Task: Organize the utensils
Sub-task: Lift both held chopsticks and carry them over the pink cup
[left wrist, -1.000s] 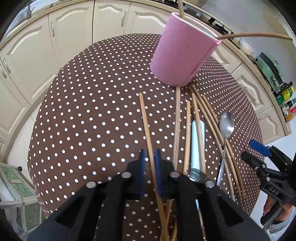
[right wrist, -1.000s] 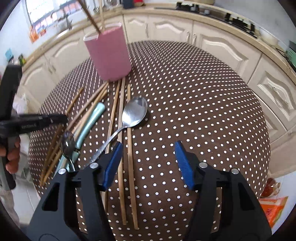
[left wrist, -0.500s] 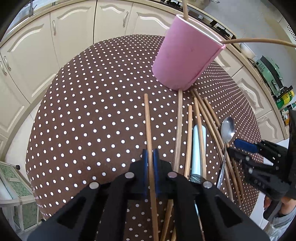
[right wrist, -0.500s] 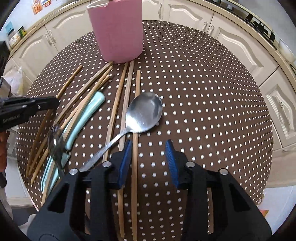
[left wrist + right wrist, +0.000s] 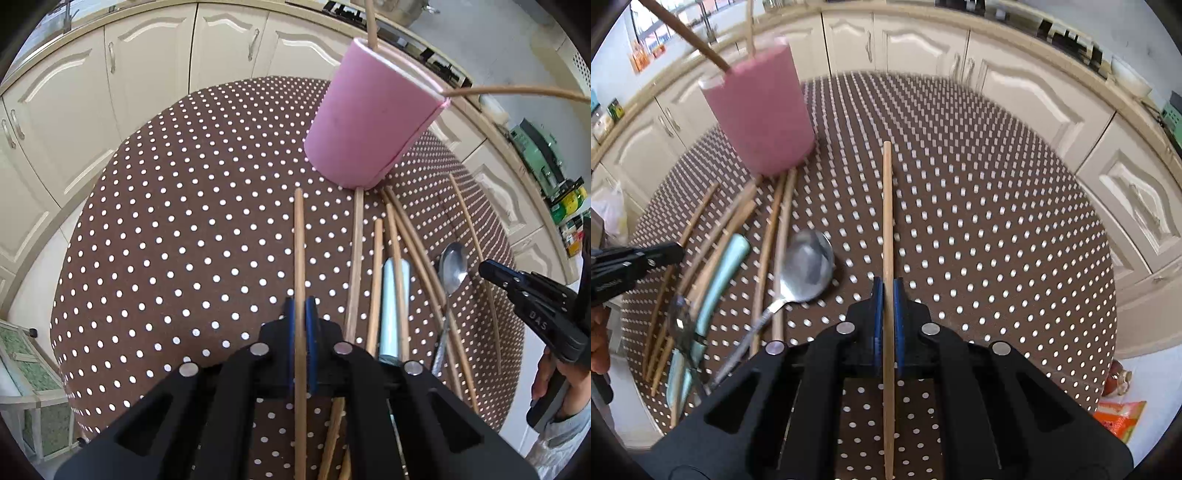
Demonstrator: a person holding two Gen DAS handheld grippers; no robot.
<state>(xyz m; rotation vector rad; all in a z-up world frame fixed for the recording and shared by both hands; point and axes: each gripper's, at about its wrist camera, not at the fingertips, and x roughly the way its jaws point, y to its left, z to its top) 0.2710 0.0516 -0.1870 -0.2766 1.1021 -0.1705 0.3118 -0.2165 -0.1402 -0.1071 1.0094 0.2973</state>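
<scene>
My left gripper [image 5: 301, 314] is shut on a wooden chopstick [image 5: 299, 243] that points toward the pink cup [image 5: 373, 122]. The right gripper [image 5: 887, 291] is shut on another wooden chopstick [image 5: 887, 206], held off the dotted tablecloth [image 5: 979, 229]. The pink cup [image 5: 761, 114] stands at the far side with two sticks in it. In front of it lie several loose chopsticks [image 5: 376, 266], a metal spoon [image 5: 805, 269] and a utensil with a pale blue handle [image 5: 393, 306]. In the left wrist view the right gripper [image 5: 495, 271] shows at the right edge beside the spoon [image 5: 452, 266].
Cream kitchen cabinets [image 5: 147, 70] curve around behind the round table. A green-tiled stand [image 5: 26, 373] sits low at the left. An orange packet [image 5: 1119, 421] lies on the floor at the right. A person's hand [image 5: 561, 384] holds the right gripper's handle.
The right gripper shut on a chopstick beside the spoon and lifted it clear of the pile. The left gripper kept its chopstick, which now lines up straight ahead.
</scene>
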